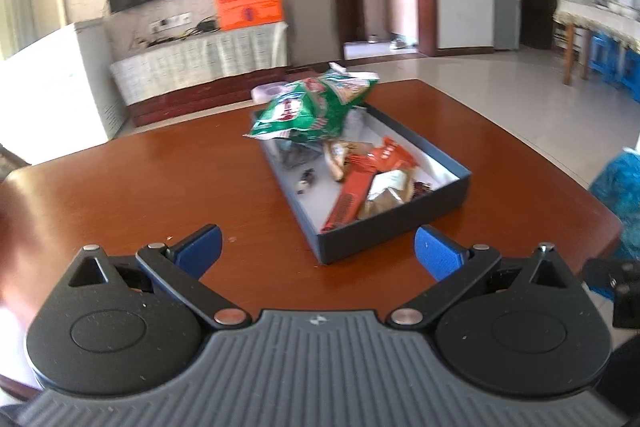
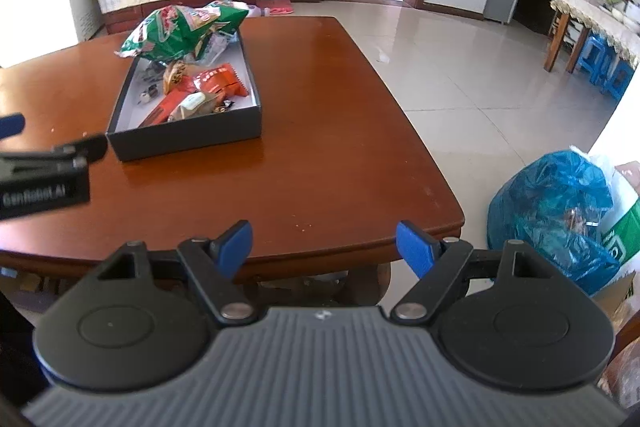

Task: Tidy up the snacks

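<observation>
Snacks (image 2: 200,89) already in box (image 2: 188,137), surface (image 2: 320,167) otherwise bare, both grippers' jaws apart and empty; probably nearly finished.

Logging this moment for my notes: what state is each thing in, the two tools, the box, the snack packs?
left tool: open, empty, above the table.
right tool: open, empty, near the table edge.
dark box: lidless, flat on the wooden table, holding snacks.
green bag: crumpled, resting across the box's far end, overhanging it.
orange packet: lying inside the box.
</observation>
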The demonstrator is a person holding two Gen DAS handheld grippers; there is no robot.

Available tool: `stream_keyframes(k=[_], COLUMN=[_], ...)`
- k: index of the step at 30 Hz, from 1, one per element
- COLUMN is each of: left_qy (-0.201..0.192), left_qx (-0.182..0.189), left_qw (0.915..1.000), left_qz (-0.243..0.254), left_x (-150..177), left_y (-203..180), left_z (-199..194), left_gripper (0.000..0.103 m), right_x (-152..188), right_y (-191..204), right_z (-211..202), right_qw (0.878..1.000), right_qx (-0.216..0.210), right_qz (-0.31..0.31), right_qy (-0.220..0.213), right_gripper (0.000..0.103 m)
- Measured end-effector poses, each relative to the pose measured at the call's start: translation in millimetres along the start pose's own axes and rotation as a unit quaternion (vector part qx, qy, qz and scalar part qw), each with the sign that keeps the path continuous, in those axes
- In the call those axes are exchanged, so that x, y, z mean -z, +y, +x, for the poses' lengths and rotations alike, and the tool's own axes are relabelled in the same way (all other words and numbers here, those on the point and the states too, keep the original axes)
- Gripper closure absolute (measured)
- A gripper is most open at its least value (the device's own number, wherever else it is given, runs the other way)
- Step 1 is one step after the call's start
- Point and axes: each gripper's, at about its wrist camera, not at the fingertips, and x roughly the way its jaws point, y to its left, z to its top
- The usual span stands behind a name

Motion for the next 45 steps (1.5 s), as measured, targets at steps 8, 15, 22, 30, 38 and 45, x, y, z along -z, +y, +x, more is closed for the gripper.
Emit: stream_keyframes(k=[8, 15, 22, 30, 38, 45], left_qy=[0.001, -0.006, -0.004, -0.004, -0.003, -0.001], left_qx=[-0.013, -0.016, -0.025, -0.026, -0.023, -0.024], left_qw=[0.9999, 0.9998, 0.9996, 0.9996, 0.9997, 0.9997], left_qz=[-0.002, 0.01, 0.011, 0.012, 0.012, 0.007], left_x=[1.4, 3.9, 5.6, 6.2, 5.4, 3.9], left_y=[1.0, -6.0, -8.9, -9.2, -7.1, -4.5], left_z=[-5.9, -10.5, -10.1, -10.6, -11.3, -11.2], left_gripper=[0.0, 0.0, 0.0, 0.0, 0.0, 0.0], right_x=[-6.8, -10.4, -9.1, -8.4, -9.3, -9.7], right_y=[-8.1, -13.6, -17.1, -16.7, -13.9, -12.8], right_z=[4.8, 9.8, 10.1, 11.2, 14.0, 15.0], right_qw=[1.0, 1.0, 0.999, 0.999, 0.999, 0.999], right_qx=[-0.012, -0.025, -0.037, -0.039, -0.038, -0.036], right_qz=[-0.005, -0.008, -0.002, -0.001, -0.008, -0.011], right_qy=[0.002, 0.005, 0.006, 0.009, 0.019, 0.022], right_gripper=[0.022, 0.022, 0.022, 0.022, 0.022, 0.022])
